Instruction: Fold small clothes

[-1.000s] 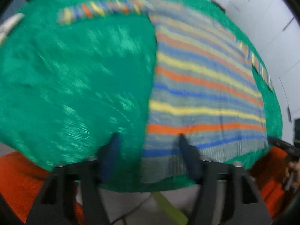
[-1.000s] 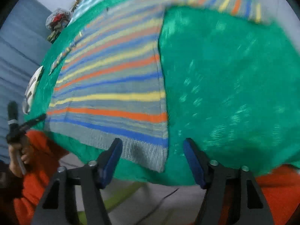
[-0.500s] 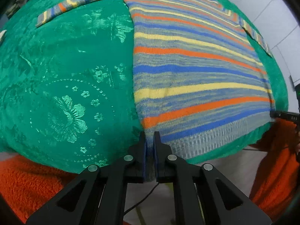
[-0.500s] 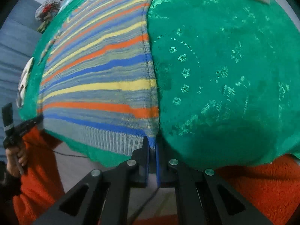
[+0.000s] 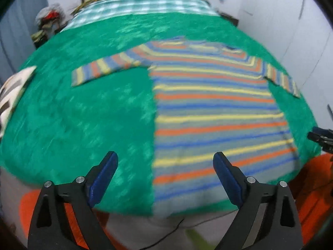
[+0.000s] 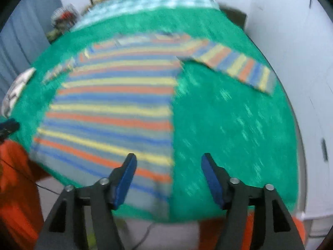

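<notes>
A striped knit sweater (image 5: 214,112) in grey, blue, orange and yellow lies flat on a green bedspread (image 5: 87,112), sleeves spread out to both sides. My left gripper (image 5: 165,175) is open and empty, raised over the sweater's lower left hem corner. In the right wrist view the sweater (image 6: 116,108) fills the left half and one sleeve (image 6: 235,66) reaches right. My right gripper (image 6: 168,175) is open and empty above the lower right hem corner. Both views are motion-blurred.
A checked sheet (image 5: 141,4) and pillow lie at the bed's head. A clothes pile (image 5: 50,18) sits far left. A patterned cushion (image 5: 12,91) lies on the bed's left edge. An orange blanket (image 5: 312,183) hangs at the near edge. White walls stand on the right.
Both grippers were shut at the hem corners half a second ago. Now both are open and have lifted and pulled back from the sweater, which lies flat.
</notes>
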A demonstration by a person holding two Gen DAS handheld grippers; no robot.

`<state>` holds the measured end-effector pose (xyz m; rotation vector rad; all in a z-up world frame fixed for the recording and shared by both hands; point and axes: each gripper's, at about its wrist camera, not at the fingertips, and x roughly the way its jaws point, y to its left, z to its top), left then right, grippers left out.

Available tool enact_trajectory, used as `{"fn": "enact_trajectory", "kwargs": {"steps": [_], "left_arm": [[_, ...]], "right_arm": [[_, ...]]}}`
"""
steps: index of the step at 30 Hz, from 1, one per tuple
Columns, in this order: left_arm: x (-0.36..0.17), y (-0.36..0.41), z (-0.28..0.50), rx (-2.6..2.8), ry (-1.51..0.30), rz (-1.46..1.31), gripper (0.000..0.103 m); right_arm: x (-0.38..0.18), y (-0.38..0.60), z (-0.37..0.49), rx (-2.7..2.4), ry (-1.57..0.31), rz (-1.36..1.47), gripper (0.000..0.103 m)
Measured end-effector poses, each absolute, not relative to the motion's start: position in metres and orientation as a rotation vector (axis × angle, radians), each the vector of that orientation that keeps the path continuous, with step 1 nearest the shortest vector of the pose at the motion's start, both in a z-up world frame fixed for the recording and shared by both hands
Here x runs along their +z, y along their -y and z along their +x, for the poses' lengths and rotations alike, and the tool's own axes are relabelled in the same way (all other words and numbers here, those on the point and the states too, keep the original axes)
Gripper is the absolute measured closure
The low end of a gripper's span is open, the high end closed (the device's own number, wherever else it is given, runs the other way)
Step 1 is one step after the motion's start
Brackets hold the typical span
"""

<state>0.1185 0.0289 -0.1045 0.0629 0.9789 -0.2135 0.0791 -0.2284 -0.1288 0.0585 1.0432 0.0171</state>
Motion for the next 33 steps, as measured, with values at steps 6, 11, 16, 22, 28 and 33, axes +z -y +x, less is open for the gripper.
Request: {"fn": "enact_trajectory", "kwargs": {"steps": [6, 11, 16, 22, 28, 33], "left_arm": [[-0.169, 0.009, 0.152, -0.233, -1.047, 0.074, 0.009], [-0.213, 0.007, 0.142, -0.2, -1.023, 0.119, 0.0], [-0.218, 0.006, 0.138, -0.196, -1.025, 0.125, 0.0], [-0.221, 0.006, 0.134, -0.188, -1.032, 0.125, 0.0], [-0.211, 0.005, 0.14, -0.186, -1.037, 0.129, 0.0], [-0.211, 0.005, 0.14, -0.187, -1.039, 0.132, 0.0]], "right_arm": [[-0.173, 0.178, 0.119, 0.131, -0.977, 0.022, 0.036], [-0.222, 0.167, 0.122, 0.119, -1.024, -0.027, 0.033], [-0.226, 0.16, 0.119, 0.111, -1.011, -0.047, 0.03], [-0.224, 0.169, 0.111, 0.104, -1.0, -0.05, 0.029], [-0.224, 0.168, 0.111, 0.102, -1.001, -0.052, 0.028], [-0.224, 0.167, 0.111, 0.097, -1.002, -0.052, 0.026]]}}
